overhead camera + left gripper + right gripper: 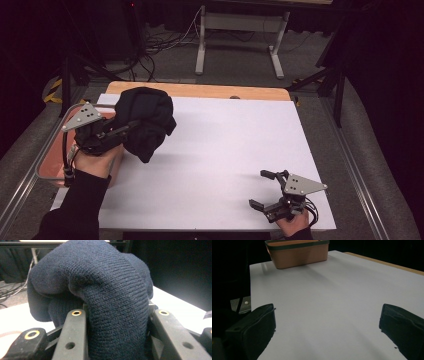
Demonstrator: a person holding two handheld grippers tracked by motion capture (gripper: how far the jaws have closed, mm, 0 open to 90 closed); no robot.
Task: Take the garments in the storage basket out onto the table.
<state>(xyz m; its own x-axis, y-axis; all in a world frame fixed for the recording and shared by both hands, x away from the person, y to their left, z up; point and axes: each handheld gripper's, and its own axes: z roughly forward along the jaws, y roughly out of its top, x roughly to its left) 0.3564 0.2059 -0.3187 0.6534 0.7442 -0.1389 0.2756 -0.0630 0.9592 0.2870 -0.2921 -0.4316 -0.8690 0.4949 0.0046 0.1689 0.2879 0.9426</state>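
Two tongs are in my hands. Nearest me, at about five o'clock on the white table top [225, 150], my right gripper [265, 192] rests low with its jaws wide apart and nothing between them. At nine o'clock, my left gripper [117, 131] is clamped tight on a dark blue knitted cloth [145, 120], maybe a hat or a sweater, I cannot tell which. Up close the cloth [100, 290] bulges over the jaws in a fat bunch. It hangs in the air above the table's left edge, with one end drooping down. I think it is soft, light and floppy, not slippery, and it will not break. It will sag and fold wherever I let go, so I should grab a thick fold. Farther off at ten o'clock sits the orange basket [47, 167], just beside the table.
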